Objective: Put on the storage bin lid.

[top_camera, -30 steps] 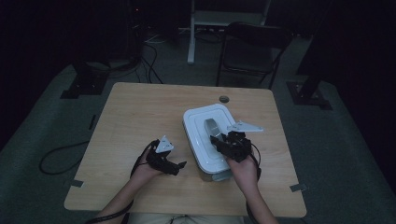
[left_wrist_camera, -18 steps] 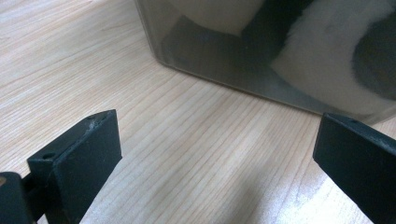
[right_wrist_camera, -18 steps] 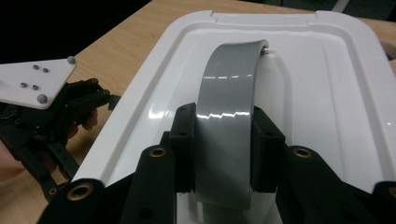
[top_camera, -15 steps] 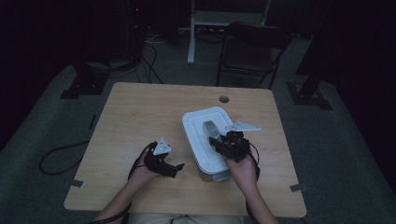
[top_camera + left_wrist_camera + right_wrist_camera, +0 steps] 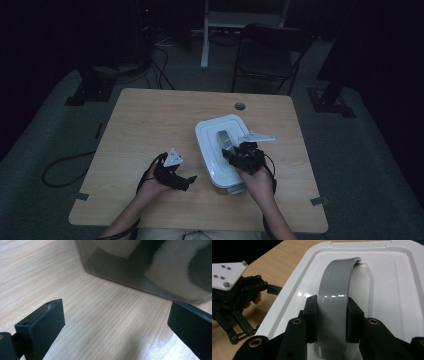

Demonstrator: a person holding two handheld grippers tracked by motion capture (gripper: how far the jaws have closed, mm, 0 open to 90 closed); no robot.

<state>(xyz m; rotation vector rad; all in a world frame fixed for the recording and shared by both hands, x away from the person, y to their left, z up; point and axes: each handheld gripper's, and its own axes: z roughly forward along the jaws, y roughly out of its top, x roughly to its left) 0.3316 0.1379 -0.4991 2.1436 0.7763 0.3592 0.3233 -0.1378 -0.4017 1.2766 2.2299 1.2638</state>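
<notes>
A wooden table has a round cable hole near its twelve o'clock edge. Beyond it, at one o'clock, stands a dark chair. Cables trail on the floor at nine o'clock.

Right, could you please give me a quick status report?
Right gripper shut on grey handle of white lid. Left gripper open beside container. Nothing obstructing.

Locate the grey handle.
The grey handle arches over the white lid, right of table centre in the high view, clamped by the right gripper.
</notes>
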